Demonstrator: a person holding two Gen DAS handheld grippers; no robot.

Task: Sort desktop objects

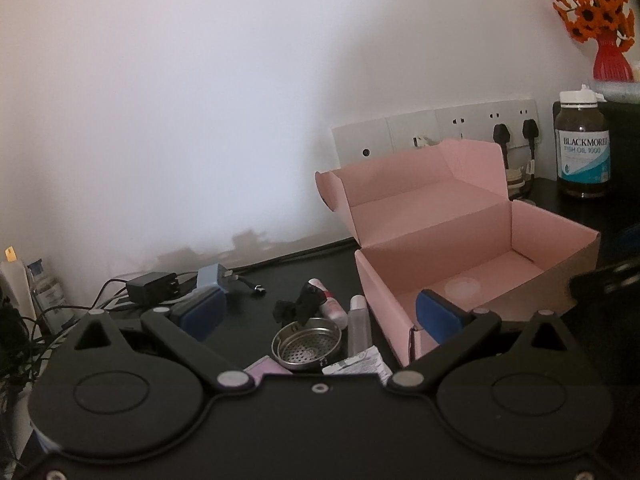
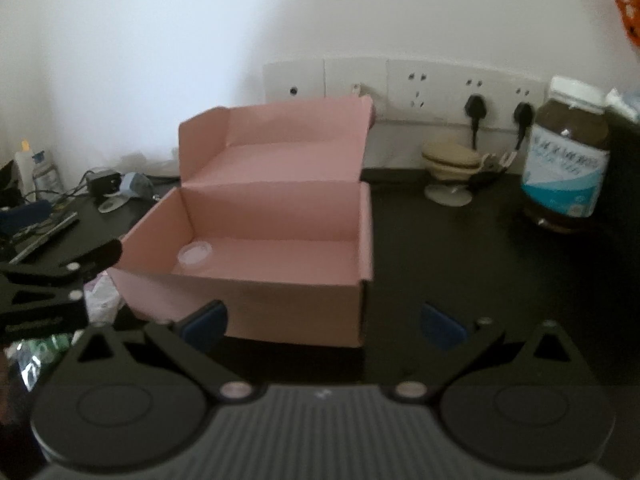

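An open pink cardboard box [image 1: 480,264] stands on the black desk with its lid up; it also shows in the right wrist view [image 2: 260,240]. A small clear round lid [image 2: 194,255] lies on its floor. My left gripper [image 1: 320,312] is open and empty above a metal strainer cup [image 1: 306,344], a clear tube [image 1: 357,324], a small white and red bottle [image 1: 330,300] and a black clip [image 1: 298,304]. My right gripper [image 2: 322,322] is open and empty in front of the box's near right corner.
A brown fish oil bottle [image 2: 566,160] stands at the right by the wall sockets [image 2: 420,88]. Chargers and cables [image 1: 160,284] lie at the left. A red vase of orange flowers [image 1: 612,56] stands far right. Paper packets [image 1: 356,364] lie under the left gripper.
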